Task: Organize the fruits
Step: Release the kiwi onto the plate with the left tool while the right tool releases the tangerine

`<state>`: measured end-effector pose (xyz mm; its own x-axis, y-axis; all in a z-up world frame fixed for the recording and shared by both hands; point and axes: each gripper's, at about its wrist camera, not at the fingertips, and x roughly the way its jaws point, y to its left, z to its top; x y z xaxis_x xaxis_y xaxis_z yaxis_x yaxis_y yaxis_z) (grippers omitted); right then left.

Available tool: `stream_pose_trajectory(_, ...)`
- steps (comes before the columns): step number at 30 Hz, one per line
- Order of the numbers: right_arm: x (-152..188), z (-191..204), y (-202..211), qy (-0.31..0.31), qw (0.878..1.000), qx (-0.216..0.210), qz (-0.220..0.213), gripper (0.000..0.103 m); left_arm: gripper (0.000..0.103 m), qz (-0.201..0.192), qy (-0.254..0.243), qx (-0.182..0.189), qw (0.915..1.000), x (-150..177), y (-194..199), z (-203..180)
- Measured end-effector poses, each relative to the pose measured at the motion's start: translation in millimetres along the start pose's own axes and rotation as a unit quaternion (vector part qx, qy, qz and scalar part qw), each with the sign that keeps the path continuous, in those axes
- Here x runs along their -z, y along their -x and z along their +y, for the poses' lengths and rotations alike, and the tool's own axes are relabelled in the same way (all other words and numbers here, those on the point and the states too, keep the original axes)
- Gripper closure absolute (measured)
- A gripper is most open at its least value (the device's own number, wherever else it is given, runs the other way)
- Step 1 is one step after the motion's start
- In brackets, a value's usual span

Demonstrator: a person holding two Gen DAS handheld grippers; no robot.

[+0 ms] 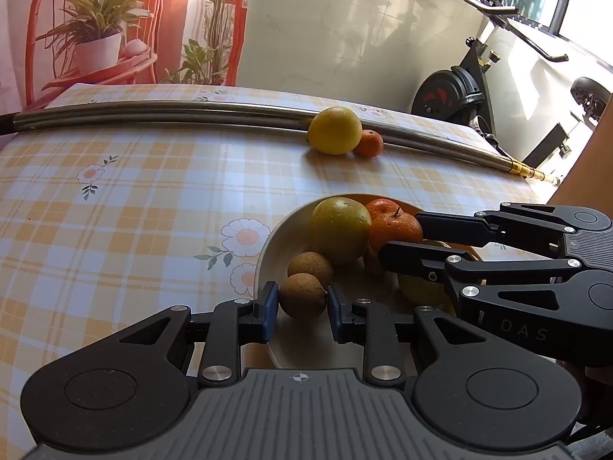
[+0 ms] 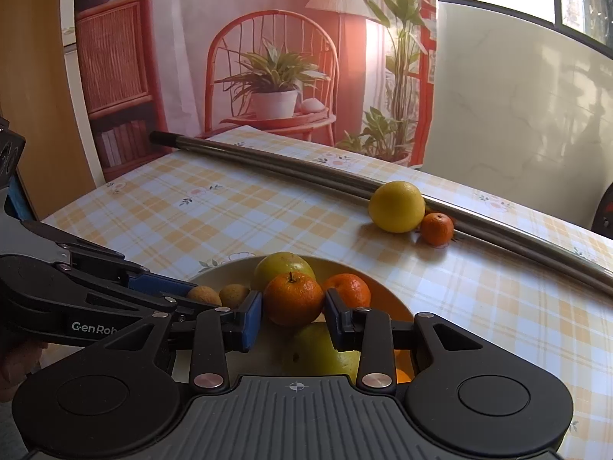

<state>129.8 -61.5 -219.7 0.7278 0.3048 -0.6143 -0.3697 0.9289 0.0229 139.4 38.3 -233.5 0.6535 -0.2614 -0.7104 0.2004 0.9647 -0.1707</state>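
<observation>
Over the bowl (image 1: 268,253), left gripper (image 1: 302,306) brackets a brown fruit (image 1: 302,296), pads barely off it; right gripper (image 2: 293,316) clamps a mandarin (image 2: 293,298). Outstanding, by judgement: lemon (image 1: 334,130) and small orange (image 1: 368,143) beside the rod (image 1: 153,109); bowl mostly filled.

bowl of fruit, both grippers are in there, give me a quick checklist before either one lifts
1. Left gripper around the small brown fruit: ok, a pad sits on each side; firm contact cannot tell.
2. Right gripper around the front tangerine: ok, pads flank it closely.
3. Grippers clear of each other: cannot tell, the right one's fingers cross the bowl close by the left one.
4. Neighbours free to stay put: not ok, the second brown fruit and the green fruit crowd the grasped ones.
5. Bowl seated flat on the table: ok.
6. Lemon and small tangerine by the metal rods: not ok, outside the bowl.
</observation>
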Motion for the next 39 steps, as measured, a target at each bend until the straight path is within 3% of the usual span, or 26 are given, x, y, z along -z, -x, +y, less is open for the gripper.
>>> stream_pose_trajectory(39,2.5,-3.0,9.1,-0.016,1.000,-0.001,-0.005,0.070,0.074,-0.012,0.016,-0.001,0.9998,-0.5,6.5,2.5)
